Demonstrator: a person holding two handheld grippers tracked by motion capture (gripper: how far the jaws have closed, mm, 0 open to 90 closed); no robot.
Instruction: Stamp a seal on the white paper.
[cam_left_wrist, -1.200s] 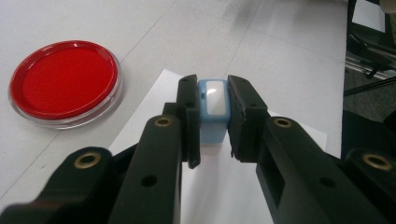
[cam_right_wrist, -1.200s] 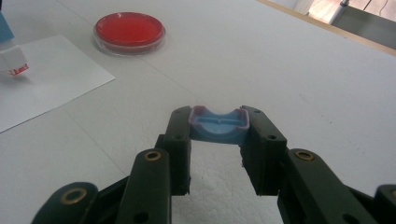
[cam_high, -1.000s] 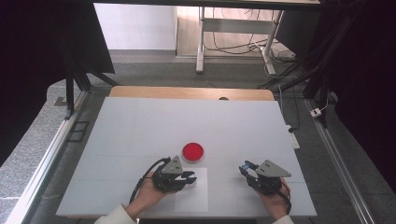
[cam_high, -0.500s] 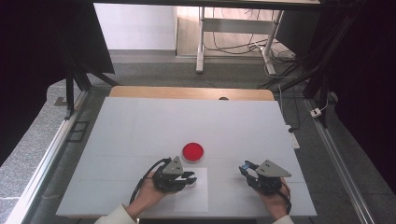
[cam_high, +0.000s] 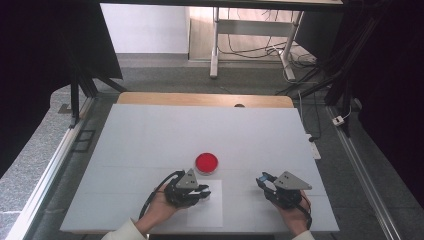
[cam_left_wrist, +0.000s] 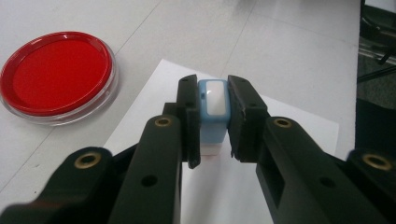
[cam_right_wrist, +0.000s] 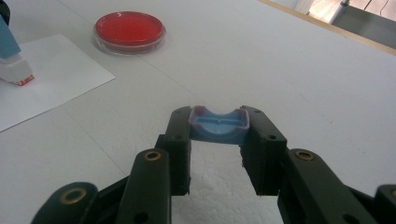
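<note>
Left gripper (cam_left_wrist: 213, 126): jaws clamped on blue stamp (cam_left_wrist: 213, 109), frame centre, over white paper (cam_left_wrist: 289, 140)
Right gripper (cam_right_wrist: 218, 140): jaws closed on blue cap (cam_right_wrist: 218, 123)
Red dish (cam_left_wrist: 56, 74): upper left

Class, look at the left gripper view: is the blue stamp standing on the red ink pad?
No. The blue stamp, clamped in the left tool, stands on the white paper, beside the red ink pad.

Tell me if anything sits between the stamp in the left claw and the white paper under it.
Nothing visible does. The left claw is shut on the blue stamp, whose white base meets the white paper; the red ink pad lies off to one side.
</note>
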